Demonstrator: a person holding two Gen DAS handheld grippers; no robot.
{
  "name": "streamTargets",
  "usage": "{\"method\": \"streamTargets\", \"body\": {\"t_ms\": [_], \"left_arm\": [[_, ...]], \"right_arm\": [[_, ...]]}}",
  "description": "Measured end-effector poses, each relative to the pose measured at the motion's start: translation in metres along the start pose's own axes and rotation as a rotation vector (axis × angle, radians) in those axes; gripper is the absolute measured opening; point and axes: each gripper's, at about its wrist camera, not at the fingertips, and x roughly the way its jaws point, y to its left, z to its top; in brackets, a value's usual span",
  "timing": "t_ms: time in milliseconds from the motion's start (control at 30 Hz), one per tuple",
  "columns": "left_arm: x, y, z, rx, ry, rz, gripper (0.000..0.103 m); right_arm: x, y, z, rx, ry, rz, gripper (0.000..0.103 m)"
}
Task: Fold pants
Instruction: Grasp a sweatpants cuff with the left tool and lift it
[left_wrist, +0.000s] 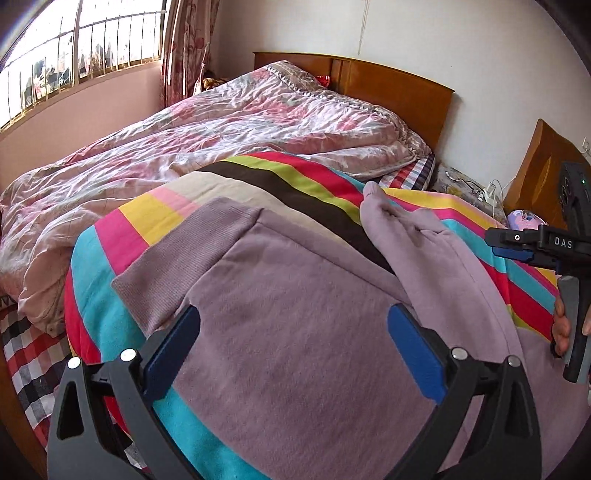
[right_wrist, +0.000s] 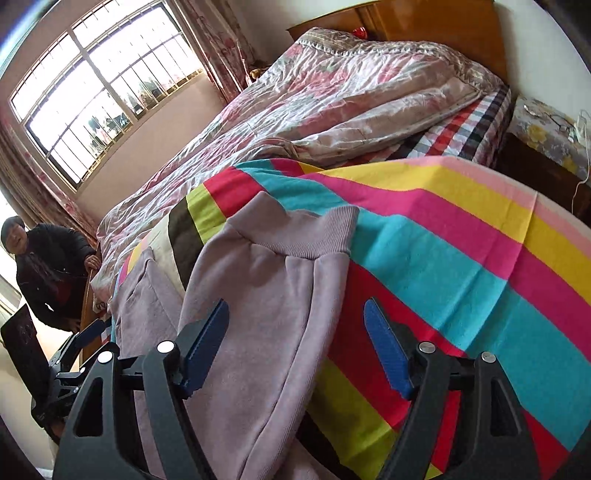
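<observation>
The pants (left_wrist: 295, 314) are spread across the striped blanket (right_wrist: 461, 258), long axis running left to right, with the left gripper (left_wrist: 293, 325) held wide above the waistband end and the right gripper (right_wrist: 295, 332), equally wide, above a cuffed leg.

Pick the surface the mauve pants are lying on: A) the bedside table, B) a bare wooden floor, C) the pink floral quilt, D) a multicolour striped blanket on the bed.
D: the mauve pants are spread over the striped blanket, whose bands of colour show on both sides of them, while the floral quilt lies farther back on the bed.
</observation>
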Motion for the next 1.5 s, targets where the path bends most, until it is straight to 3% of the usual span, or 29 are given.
{"method": "streamTargets", "body": {"t_ms": [133,300,367,433,467,500,600,733,833,933,1000,1067,1100,1133,1167,1200,1367,1500], "left_arm": [[0.026,0.015,-0.011,-0.011,0.084,0.089,0.102],[0.003,0.040,-0.018,-0.063,0.041,0.103,0.101],[-0.008,0.048,-0.021,-0.076,0.025,0.107,0.102],[-0.014,0.055,-0.025,-0.097,0.028,0.094,0.102],[-0.016,0.058,-0.029,-0.109,0.036,0.091,0.102],[-0.017,0.061,-0.033,-0.127,0.053,0.094,0.101],[-0.032,0.067,-0.049,-0.181,0.117,0.012,0.101],[-0.069,0.079,-0.070,-0.179,0.102,0.018,0.101],[-0.088,0.096,-0.079,-0.230,0.071,0.027,0.101],[-0.098,0.109,-0.089,-0.267,0.067,0.045,0.101],[-0.101,0.115,-0.093,-0.272,0.071,0.057,0.101],[-0.105,0.120,-0.093,-0.280,0.063,0.062,0.101],[-0.107,0.121,-0.092,-0.280,0.059,0.064,0.101],[-0.108,0.122,-0.090,-0.278,0.053,0.069,0.101],[-0.109,0.123,-0.090,-0.280,0.047,0.073,0.101],[-0.109,0.125,-0.090,-0.284,0.045,0.072,0.101],[-0.100,0.131,-0.093,-0.315,0.060,0.065,0.101],[-0.092,0.135,-0.095,-0.334,0.063,0.053,0.101]], "right_arm": [[0.024,-0.007,-0.006,0.023,0.037,0.035,0.070],[0.039,-0.006,0.001,0.027,0.041,0.017,0.059],[0.040,-0.008,0.003,0.036,0.053,0.020,0.036],[0.042,-0.005,0.003,0.021,0.067,0.010,0.026],[0.043,-0.002,0.003,0.007,0.068,-0.003,0.009],[0.042,0.002,0.005,-0.011,0.065,-0.018,0.009],[0.020,0.042,0.011,-0.122,-0.009,-0.043,0.008],[-0.011,0.140,0.006,-0.278,-0.077,0.054,0.008],[0.002,0.221,-0.017,-0.437,-0.039,0.087,0.008],[0.037,0.266,-0.047,-0.529,0.054,0.058,0.010],[0.061,0.271,-0.064,-0.534,0.119,0.067,0.011],[0.079,0.265,-0.077,-0.520,0.176,0.069,0.019],[0.082,0.261,-0.081,-0.508,0.196,0.088,0.026],[0.082,0.258,-0.083,-0.494,0.193,0.100,0.045],[0.078,0.254,-0.084,-0.477,0.184,0.120,0.057],[0.073,0.250,-0.082,-0.453,0.176,0.158,0.061],[0.040,0.235,-0.069,-0.333,0.112,0.319,0.062],[-0.001,0.223,-0.066,-0.330,0.030,0.298,0.062]]}}
